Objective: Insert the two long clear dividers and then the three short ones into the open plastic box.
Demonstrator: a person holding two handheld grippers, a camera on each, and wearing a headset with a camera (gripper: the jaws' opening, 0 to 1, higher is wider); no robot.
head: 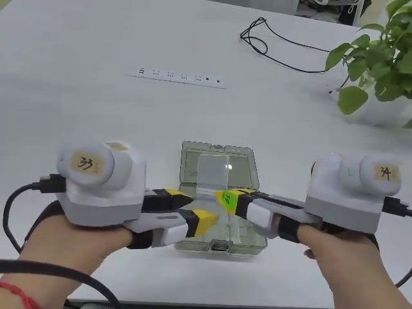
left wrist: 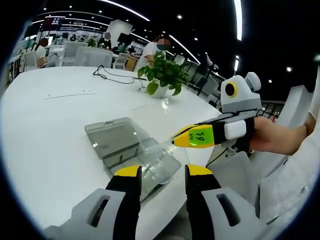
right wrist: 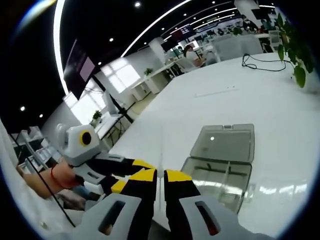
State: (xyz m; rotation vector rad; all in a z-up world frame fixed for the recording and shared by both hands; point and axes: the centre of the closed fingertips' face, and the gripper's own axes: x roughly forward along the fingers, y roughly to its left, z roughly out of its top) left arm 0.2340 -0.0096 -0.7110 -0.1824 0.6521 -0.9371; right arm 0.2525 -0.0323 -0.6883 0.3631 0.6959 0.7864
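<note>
The open clear plastic box [head: 254,241] lies on the white table in front of me, its lid [head: 219,151] flat behind the base. My right gripper [head: 226,198] hovers over the base, shut on a clear divider [right wrist: 161,150] that shows edge-on between its jaws. In the left gripper view that divider [left wrist: 157,150] reaches from the right gripper [left wrist: 197,137] toward my left gripper [left wrist: 162,172], whose jaws stand apart. In the head view the left gripper [head: 190,207] is at the box's left side, tip to tip with the right one. The box [right wrist: 220,180] seems to hold a thin clear strip.
A white power strip [head: 182,76] lies at the far middle of the table, a black cable [head: 270,45] loops behind it, and a potted plant [head: 380,64] stands at the far right. The table's front edge runs just below the box.
</note>
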